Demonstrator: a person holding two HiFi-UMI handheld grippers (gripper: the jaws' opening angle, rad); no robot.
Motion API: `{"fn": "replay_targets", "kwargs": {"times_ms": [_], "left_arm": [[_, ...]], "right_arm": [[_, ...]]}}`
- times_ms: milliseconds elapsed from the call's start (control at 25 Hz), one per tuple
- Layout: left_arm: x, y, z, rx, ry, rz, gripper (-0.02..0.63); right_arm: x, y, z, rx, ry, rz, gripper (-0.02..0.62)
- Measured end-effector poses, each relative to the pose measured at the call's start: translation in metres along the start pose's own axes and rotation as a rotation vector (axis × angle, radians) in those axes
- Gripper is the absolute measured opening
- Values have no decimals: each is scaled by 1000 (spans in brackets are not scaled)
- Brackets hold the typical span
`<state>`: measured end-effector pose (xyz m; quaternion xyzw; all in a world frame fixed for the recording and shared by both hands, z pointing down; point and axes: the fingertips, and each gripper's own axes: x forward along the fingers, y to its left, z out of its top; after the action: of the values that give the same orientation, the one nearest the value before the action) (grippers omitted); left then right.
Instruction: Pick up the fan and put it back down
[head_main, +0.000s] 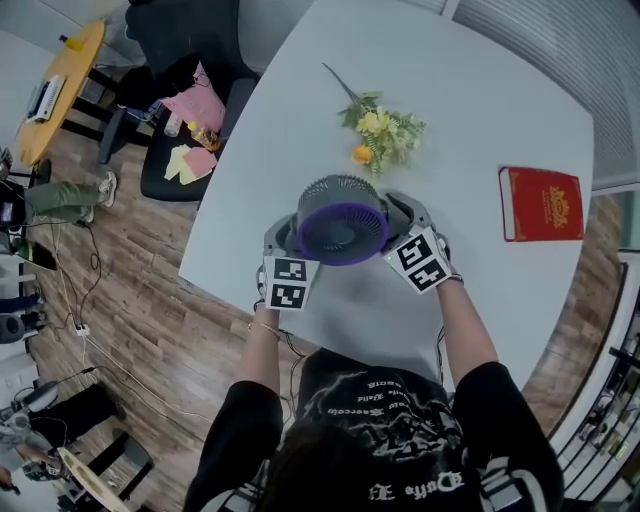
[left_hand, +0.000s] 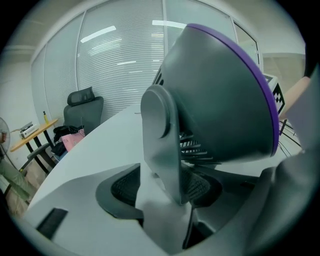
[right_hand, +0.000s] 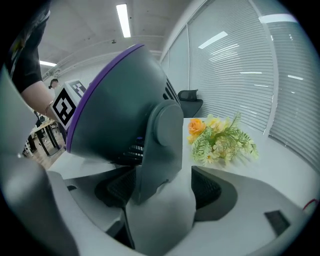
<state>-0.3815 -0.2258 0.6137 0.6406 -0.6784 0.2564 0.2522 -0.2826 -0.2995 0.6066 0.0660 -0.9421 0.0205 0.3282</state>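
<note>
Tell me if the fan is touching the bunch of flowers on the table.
Apart. The head view shows a strip of bare table between the fan and the flowers.

Both arms reach forward mid-frame; left gripper (head_main: 282, 232) and right gripper (head_main: 412, 215) tilt downward, jaws apart

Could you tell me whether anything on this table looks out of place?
Only the flower bunch stands out: it lies loose on its side on the white table, with no vase. The fan and the red book look undamaged, and nothing is spilled.
</note>
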Motion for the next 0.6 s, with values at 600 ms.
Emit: {"fn": "replay_targets", "kwargs": {"times_ms": [600], "left_arm": [[-34, -41, -28, 5, 23, -39, 319]], "right_arm": [[-48, 24, -9, -32, -11, -48, 368]]}}
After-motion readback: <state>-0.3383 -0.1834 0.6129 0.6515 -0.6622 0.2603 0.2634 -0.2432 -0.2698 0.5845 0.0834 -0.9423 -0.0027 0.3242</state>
